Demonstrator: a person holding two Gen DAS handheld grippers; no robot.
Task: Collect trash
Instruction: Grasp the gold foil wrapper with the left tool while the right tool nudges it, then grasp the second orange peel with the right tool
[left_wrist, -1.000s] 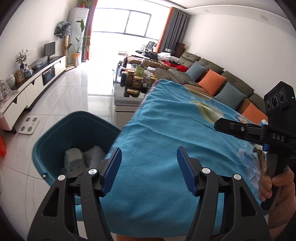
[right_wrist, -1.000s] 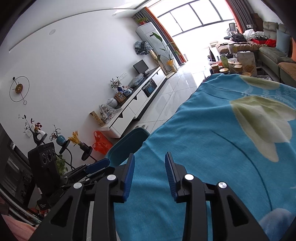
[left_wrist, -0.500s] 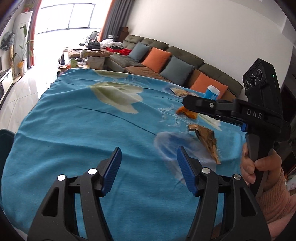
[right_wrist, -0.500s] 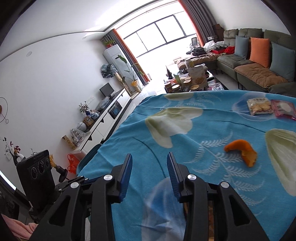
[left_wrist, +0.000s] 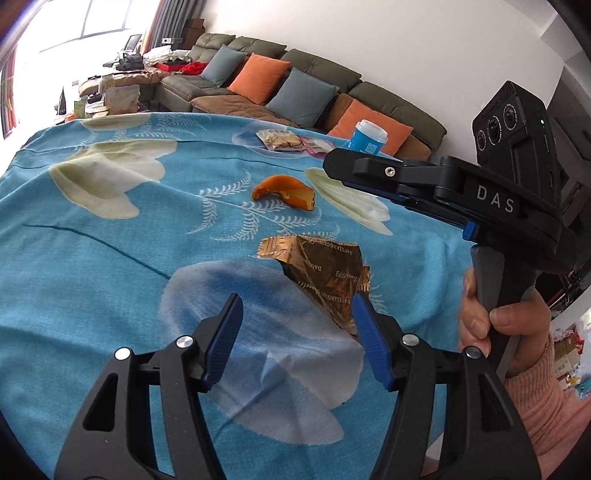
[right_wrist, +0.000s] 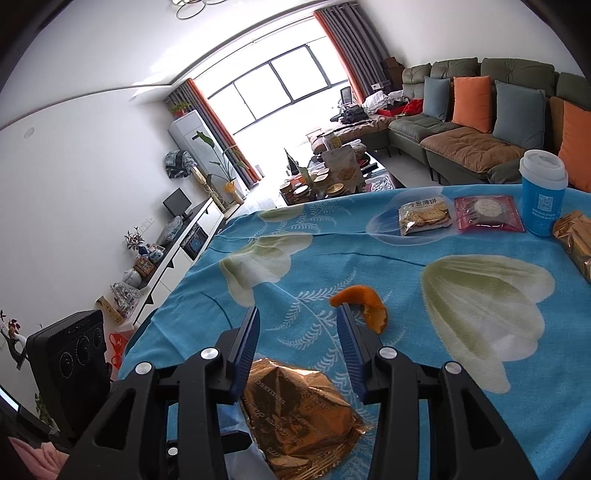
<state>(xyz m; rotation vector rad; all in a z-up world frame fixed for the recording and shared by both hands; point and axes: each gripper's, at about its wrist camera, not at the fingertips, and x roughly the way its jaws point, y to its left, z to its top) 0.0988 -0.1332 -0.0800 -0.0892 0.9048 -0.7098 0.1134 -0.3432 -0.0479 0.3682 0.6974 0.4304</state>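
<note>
Trash items lie on the blue floral cloth (left_wrist: 92, 266) covering the bench. Left wrist view: left tongs (left_wrist: 297, 325) stand wide and empty; the torn gold wrapper (left_wrist: 325, 269) lies just ahead, near the right pad; orange peel (left_wrist: 282, 192) lies beyond; right tongs (left_wrist: 332, 162) appear side-on, gripped by a hand (left_wrist: 495, 325). Right wrist view: right tongs (right_wrist: 299, 328) are opening, nothing clamped; gold wrapper (right_wrist: 299, 410) lies below them; peel (right_wrist: 365, 302) sits beside the right pad; snack packets (right_wrist: 424, 216) and a blue cup (right_wrist: 541, 199) sit farther off.

Left gripper (left_wrist: 297, 325) open over blue cloth (left_wrist: 92, 258), gold wrapper (left_wrist: 325, 269), orange peel (left_wrist: 282, 192)
</note>
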